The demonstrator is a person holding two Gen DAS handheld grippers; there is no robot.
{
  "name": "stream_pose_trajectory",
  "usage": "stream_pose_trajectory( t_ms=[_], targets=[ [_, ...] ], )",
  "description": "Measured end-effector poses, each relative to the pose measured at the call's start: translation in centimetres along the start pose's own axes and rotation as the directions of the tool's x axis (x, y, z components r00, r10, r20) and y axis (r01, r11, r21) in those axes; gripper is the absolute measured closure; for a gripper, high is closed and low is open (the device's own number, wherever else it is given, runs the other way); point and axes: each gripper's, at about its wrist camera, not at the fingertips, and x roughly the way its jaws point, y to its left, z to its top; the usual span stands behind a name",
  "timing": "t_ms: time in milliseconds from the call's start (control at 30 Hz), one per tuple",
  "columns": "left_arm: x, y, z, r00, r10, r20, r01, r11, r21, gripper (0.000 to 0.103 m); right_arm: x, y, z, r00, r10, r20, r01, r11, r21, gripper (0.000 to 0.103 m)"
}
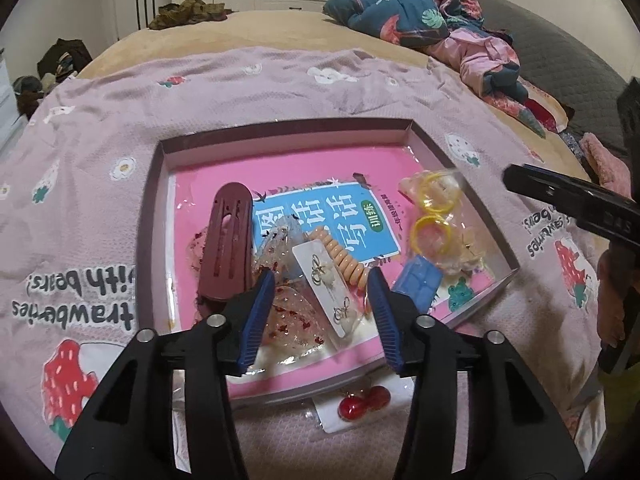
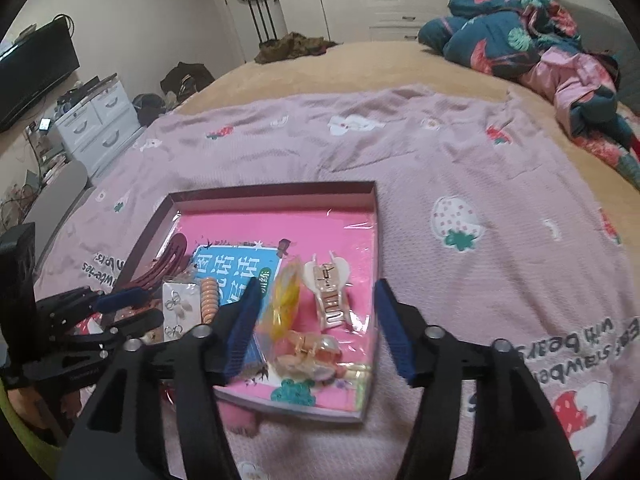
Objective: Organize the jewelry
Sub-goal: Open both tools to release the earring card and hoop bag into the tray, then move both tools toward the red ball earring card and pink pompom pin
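A shallow box (image 1: 288, 128) with a pink printed lining lies on the bed. It holds a maroon hair clip (image 1: 226, 248), an earring card (image 1: 326, 288), an orange spiral hair tie (image 1: 344, 256), a bag of yellow rings (image 1: 434, 216) and a blue piece (image 1: 418, 282). My left gripper (image 1: 322, 284) hovers open over the earring card, pads apart from it. My right gripper (image 2: 318, 292) stands open above a cream claw clip (image 2: 330, 292) and the yellow rings (image 2: 286, 300), gripping nothing. Red cherry earrings (image 1: 362, 400) lie outside the box's near edge.
The box (image 2: 280, 190) rests on a pink strawberry blanket (image 2: 460, 168) spread over a tan bed. A crumpled blue floral quilt (image 2: 512, 20) lies at the far right. White drawers (image 2: 96, 120) and a dark screen (image 2: 36, 68) stand beyond the bed's left side.
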Motion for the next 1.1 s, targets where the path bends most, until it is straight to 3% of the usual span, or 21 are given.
stream_pose_trajectory(
  t_ms=[300, 600, 733, 1100],
  targets=[
    [-3.9, 0.2, 0.4, 0.998, 0.020, 0.060, -0.018, 0.999, -0.032, 0.041, -5.0, 0.6, -0.4, 0.996, -0.021, 0.092, 0.024, 0.999, -0.039, 0.017],
    [-8.9, -0.1, 0.4, 0.989, 0.038, 0.146, -0.031, 0.998, -0.052, 0.014, -9.1, 2.0, -0.9, 0.987, -0.011, 0.161, 0.024, 0.997, -0.078, 0.009],
    [-10.7, -0.4, 0.2, 0.983, 0.049, 0.179, -0.041, 0.998, -0.049, 0.010, -10.9, 2.6, -1.2, 0.982, -0.001, 0.187, 0.018, 0.996, -0.089, 0.009],
    [-14.5, -1.0, -1.0, 0.970, 0.057, 0.238, -0.047, 0.998, -0.049, 0.009, -14.1, 4.1, -2.1, 0.974, 0.012, 0.227, 0.016, 0.992, -0.122, 0.008]
  ],
)
